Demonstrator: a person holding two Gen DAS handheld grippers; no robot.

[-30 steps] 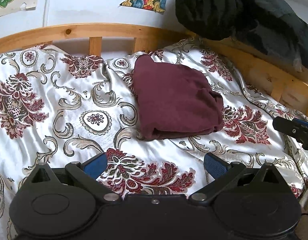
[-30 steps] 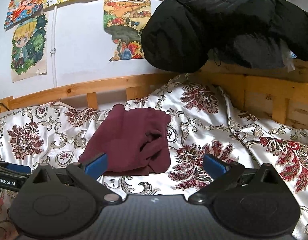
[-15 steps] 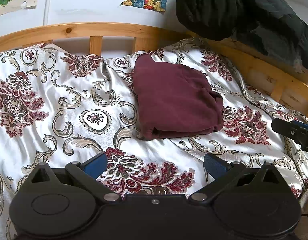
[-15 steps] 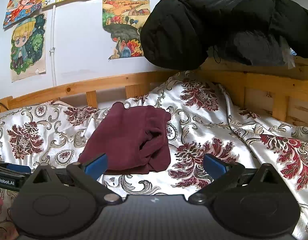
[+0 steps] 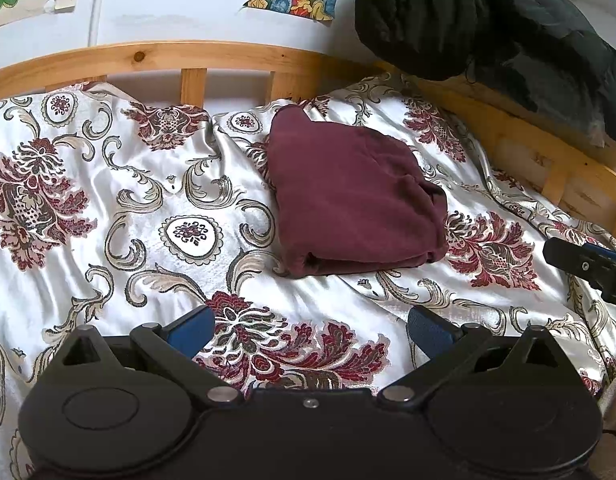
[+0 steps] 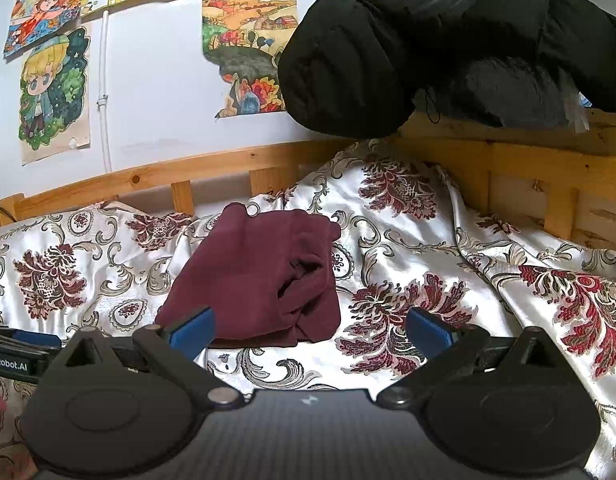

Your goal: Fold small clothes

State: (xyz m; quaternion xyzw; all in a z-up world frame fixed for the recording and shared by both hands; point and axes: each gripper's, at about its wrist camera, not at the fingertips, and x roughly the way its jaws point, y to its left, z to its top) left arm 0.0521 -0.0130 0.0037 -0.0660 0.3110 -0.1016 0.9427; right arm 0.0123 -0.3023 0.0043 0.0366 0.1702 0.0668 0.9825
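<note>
Lying ahead of gaping left gripper, maroon garment

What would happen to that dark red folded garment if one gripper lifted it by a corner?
The maroon garment looks soft and floppy, so its folds would probably fall open. On the glossy floral bedspread it might slide easily when pushed. It seems light.

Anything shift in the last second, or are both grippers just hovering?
Almost nothing. The right gripper tipped down slightly, so the folded maroon garment sits a little lower in its view. The left gripper held steady. Both jaws stayed open and empty; the garment lay untouched on the floral bedspread.
</note>
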